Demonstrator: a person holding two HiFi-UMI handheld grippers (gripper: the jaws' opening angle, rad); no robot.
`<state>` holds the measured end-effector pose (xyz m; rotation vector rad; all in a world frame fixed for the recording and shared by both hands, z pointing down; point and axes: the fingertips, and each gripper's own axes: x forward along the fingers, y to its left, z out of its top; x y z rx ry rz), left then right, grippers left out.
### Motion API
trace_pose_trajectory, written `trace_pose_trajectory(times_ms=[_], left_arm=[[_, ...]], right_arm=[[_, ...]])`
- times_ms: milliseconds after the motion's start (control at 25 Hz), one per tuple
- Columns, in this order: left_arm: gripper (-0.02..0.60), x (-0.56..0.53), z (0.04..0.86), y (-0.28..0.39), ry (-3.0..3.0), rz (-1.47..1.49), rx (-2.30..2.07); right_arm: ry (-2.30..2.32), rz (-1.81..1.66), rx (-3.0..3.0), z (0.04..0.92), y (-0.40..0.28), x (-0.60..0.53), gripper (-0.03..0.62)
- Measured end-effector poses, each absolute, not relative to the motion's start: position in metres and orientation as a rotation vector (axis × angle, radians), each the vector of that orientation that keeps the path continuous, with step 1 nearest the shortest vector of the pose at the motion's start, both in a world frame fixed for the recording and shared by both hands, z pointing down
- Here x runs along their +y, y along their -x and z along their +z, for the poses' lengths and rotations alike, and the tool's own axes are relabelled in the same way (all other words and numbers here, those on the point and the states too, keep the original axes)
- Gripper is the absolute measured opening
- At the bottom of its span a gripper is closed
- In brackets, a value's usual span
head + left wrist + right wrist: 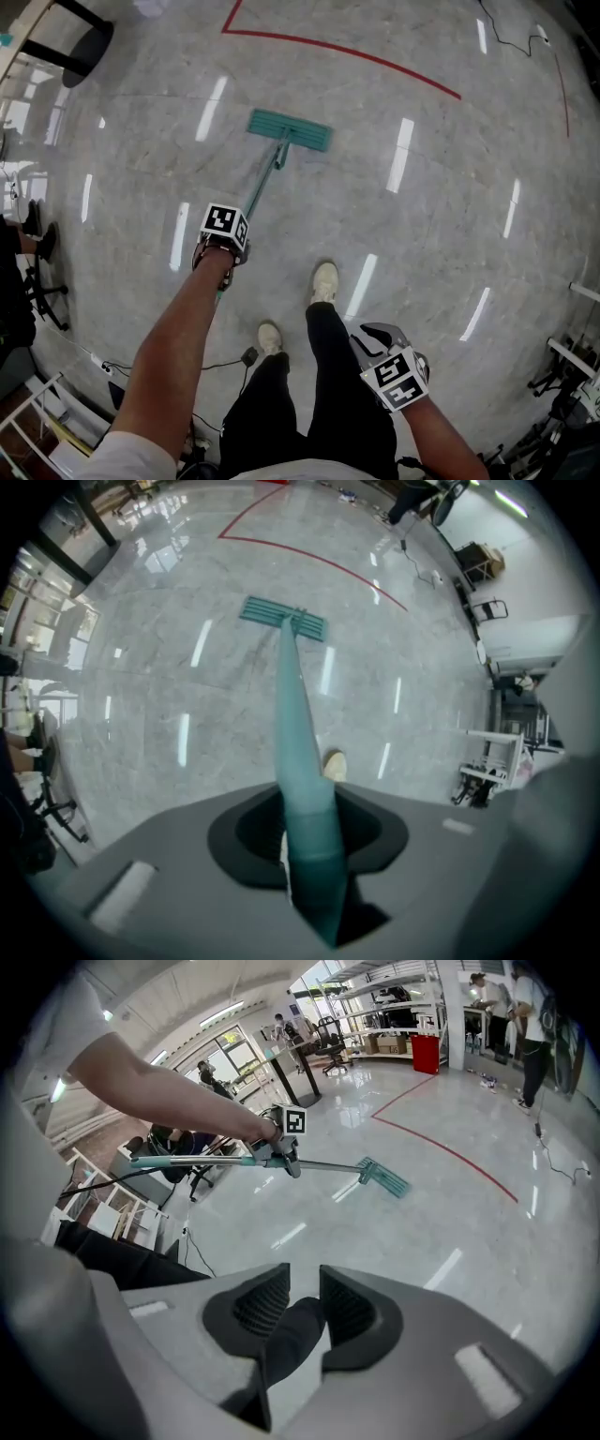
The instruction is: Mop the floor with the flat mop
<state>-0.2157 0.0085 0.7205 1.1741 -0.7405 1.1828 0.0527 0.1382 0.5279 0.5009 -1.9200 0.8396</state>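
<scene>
Mopping looks barely begun, judging by the floor (422, 234) showing no wiped track: my left hand-held gripper (309, 855) is clenched on the teal handle (292, 714), the flat mop head (290, 129) lies at twelve o'clock ahead of me, and my right hand-held gripper (298, 1312) hangs parted, grasping nothing, at five o'clock.

I count one flat mop (289, 130), lying far out on the floor. There are two grippers: the left gripper (309, 855) and the right gripper (298, 1312). There are two marker cubes (225, 225), one on each gripper. Two pale shoes (324, 281) are near. One red bin (425, 1054) stands far away.
</scene>
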Motion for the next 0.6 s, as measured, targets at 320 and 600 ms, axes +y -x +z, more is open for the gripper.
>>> trace_pose_trajectory(times_ms=[320,600], left_arm=[[0.129,-0.045,0.717,0.197,-1.169,1.173,-0.739],[0.129,-0.073,0.716,0.196,-1.16,1.18,-0.754]], right_arm=[[-0.537,0.86,-1.913,0.53,-0.068,0.119,0.103],[-0.568,0.879,-1.916,0.535,-0.065,0.117,0.103]])
